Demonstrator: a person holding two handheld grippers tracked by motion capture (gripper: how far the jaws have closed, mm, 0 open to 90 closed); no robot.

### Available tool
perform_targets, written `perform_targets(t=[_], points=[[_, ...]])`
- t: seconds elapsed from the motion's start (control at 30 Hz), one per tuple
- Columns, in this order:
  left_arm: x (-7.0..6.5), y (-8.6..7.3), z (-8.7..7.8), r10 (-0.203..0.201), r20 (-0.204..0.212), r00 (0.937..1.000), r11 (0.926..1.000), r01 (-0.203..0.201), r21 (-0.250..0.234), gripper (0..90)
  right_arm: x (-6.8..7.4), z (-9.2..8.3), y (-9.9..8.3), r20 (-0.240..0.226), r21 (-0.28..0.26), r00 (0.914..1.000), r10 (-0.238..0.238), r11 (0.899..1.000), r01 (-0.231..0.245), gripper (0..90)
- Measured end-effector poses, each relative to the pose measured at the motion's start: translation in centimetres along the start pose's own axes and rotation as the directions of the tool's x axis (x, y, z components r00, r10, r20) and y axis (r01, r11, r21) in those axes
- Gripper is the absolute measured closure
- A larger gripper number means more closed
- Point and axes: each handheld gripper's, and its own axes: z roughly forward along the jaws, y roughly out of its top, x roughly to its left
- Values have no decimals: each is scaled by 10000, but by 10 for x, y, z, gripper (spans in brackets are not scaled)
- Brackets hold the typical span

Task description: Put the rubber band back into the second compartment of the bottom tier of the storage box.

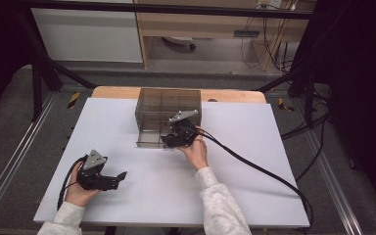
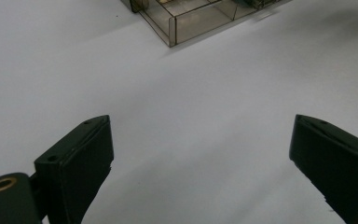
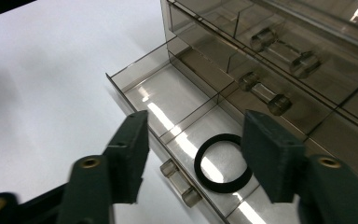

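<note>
A smoky clear drawer cabinet (image 1: 169,110) stands at the back middle of the white table top (image 1: 112,132). Its lowest drawer (image 3: 142,74) is pulled out toward me. A black ring (image 3: 221,164) lies flat in the drawer's right compartment, behind the clear handle (image 3: 179,185). My right gripper (image 1: 169,141) hovers over this drawer. In the right gripper view the right gripper (image 3: 196,135) stands open, and its pads touch nothing. My left gripper (image 1: 121,176) rests at the near left of the table. The left gripper (image 2: 200,135) is open over bare white surface.
The cabinet's upper drawers (image 3: 279,56) are pushed in, with clear knobs on their fronts. A corner of the cabinet (image 2: 186,21) shows far ahead in the left gripper view. The right gripper's black cable (image 1: 254,164) runs across the table to its right near corner.
</note>
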Motion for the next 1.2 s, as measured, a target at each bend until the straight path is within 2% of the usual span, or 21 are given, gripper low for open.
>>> perform_targets(t=[0.33,0.5,0.63,0.9,1.2], points=[[0,0,0,11,-13,10000,10000,-11,-4,63,7,-16,1,220,-121,9998,28,9999,-26,200],[0,0,0,8,-14,10000,10000,-8,8,63,7,-26,-1,204,-191,9997,95,9998,-91,123],[0,0,0,11,-12,10000,10000,-11,9,62,5,-34,-4,434,-156,9990,106,9998,-99,59],[0,0,0,15,-13,10000,10000,-15,16,63,2,-49,-12,377,-142,9992,105,9998,-100,12],[0,0,0,18,-10,10000,10000,-18,18,63,-5,-62,-25,323,-148,9993,201,9997,-196,6]])
